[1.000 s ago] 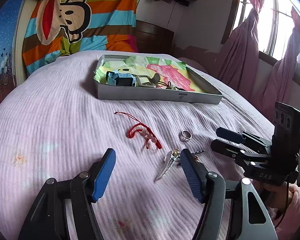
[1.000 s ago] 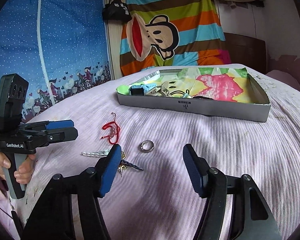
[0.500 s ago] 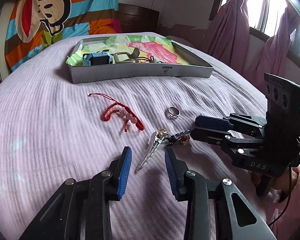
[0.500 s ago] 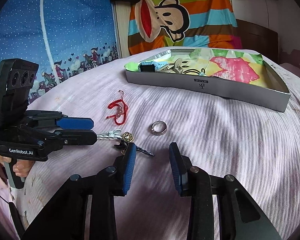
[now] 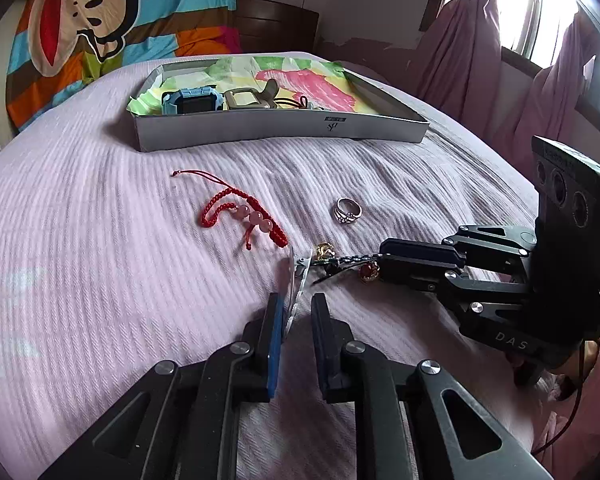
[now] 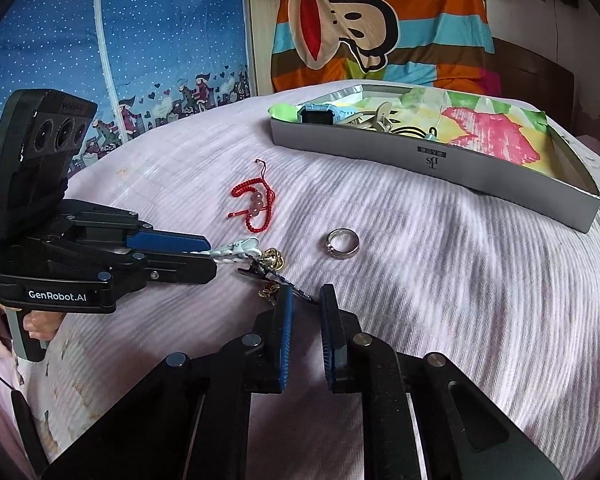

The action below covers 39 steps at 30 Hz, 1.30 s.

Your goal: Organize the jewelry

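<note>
On the pink bedspread lie a silver-white hair clip point(image 5: 298, 280) and a dark beaded hairpin point(image 5: 352, 259) with gold ornaments point(image 5: 324, 250), touching each other. My left gripper point(image 5: 296, 300) is closing, and its pads pinch the near end of the silver-white hair clip point(image 6: 238, 249). From the right my right gripper point(image 5: 382, 260) is closing too, with the tip of the dark hairpin point(image 6: 276, 276) between its fingers point(image 6: 286, 308). A red cord bracelet point(image 5: 244, 216) with pink beads and a silver ring point(image 5: 347, 210) lie loose just beyond.
A shallow grey box point(image 5: 280, 132) lined with coloured paper stands farther back and holds a blue watch point(image 5: 192, 100), a beige clip point(image 5: 246, 98) and small cords. Pink curtains point(image 5: 460, 60) hang at the right. A striped monkey blanket point(image 6: 364, 32) hangs behind the bed.
Both pairs of jaws have narrowed from wide open to nearly shut. Both grippers came lower and closer, the left onto the silver-white clip, the right onto the dark hairpin.
</note>
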Motion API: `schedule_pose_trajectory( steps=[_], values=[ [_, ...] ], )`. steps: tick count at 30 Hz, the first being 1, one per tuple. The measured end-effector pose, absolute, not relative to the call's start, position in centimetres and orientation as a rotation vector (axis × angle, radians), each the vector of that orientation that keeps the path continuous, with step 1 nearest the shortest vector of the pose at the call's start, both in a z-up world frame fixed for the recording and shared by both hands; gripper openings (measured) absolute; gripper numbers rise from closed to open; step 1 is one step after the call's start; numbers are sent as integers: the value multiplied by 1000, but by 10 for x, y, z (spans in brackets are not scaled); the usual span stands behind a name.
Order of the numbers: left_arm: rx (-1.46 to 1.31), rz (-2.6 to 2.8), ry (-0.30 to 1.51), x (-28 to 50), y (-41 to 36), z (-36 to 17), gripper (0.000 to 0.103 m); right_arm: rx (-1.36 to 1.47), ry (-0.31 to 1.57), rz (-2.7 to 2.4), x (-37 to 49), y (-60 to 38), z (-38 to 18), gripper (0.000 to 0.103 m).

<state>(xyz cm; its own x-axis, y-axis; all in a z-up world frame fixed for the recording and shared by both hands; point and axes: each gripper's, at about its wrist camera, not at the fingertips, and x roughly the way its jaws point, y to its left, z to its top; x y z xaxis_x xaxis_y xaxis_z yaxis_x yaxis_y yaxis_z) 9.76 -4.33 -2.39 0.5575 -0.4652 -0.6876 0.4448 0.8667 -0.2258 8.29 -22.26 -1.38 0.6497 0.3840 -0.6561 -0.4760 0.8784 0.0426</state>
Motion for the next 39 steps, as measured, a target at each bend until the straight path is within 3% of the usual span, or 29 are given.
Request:
schedule_pose_trajectory(
  steps=[9, 39],
  values=[
    [-13, -521, 826, 98, -45, -27, 5, -174, 724, 500, 82, -217, -15, 7],
    [-88, -464, 659, 98, -37, 6, 4, -29, 646, 449, 87, -241, -5, 2]
  ],
)
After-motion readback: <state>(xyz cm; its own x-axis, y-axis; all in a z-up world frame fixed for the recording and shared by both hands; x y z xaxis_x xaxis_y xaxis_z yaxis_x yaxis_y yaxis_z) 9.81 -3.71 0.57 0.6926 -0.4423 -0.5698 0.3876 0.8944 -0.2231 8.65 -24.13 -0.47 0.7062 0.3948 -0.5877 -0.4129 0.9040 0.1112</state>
